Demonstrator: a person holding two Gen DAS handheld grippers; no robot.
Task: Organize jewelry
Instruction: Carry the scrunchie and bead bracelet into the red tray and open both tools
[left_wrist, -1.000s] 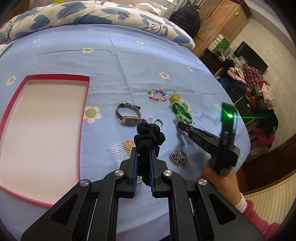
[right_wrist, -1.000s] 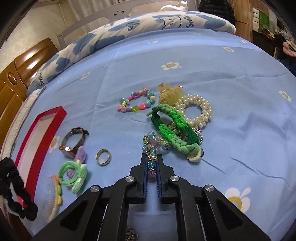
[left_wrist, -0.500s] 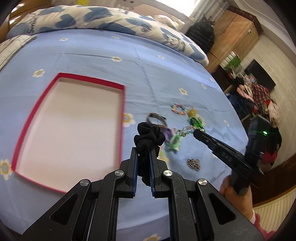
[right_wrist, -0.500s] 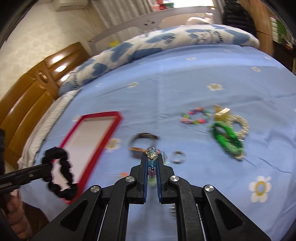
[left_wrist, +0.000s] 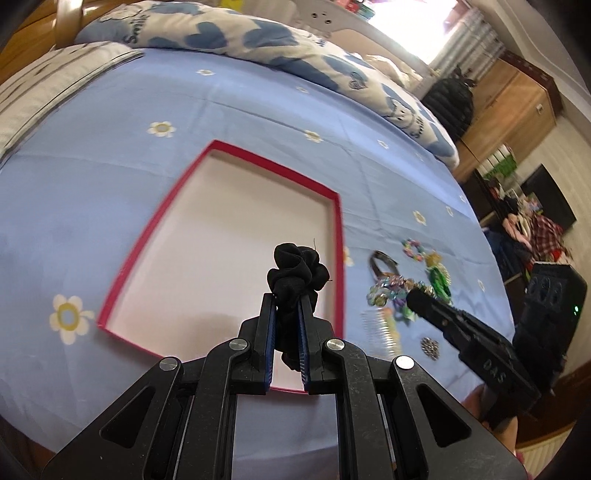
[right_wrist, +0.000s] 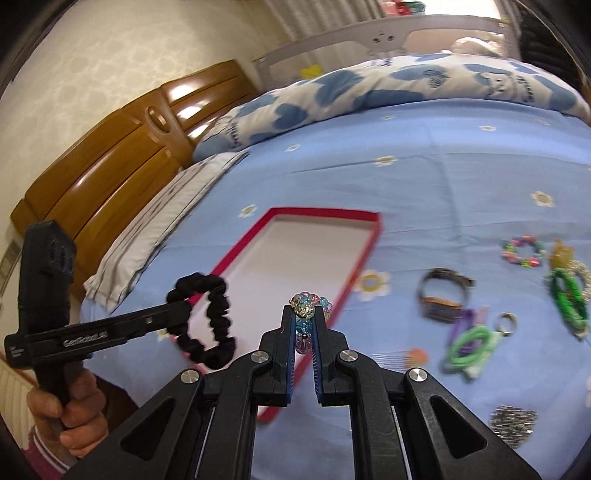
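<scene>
Jaws: both pairs are closed on a load. The left gripper clamps a black scrunchie; the right gripper clamps a bead bracelet. Both items are held in the air over the near end of the red tray, which lies on the bed towards its left edge.

Handling, as judged: the scrunchie is light, soft and springy; it hangs as a limp loop, so a pinch on one side of the ring suffices. The bracelet is light but hard and smooth, likely slippery; the grip sits across the beads, and a hold across the strand looks safer.

Remaining pieces, watch and green band included, lie towards the bed's right edge.
</scene>
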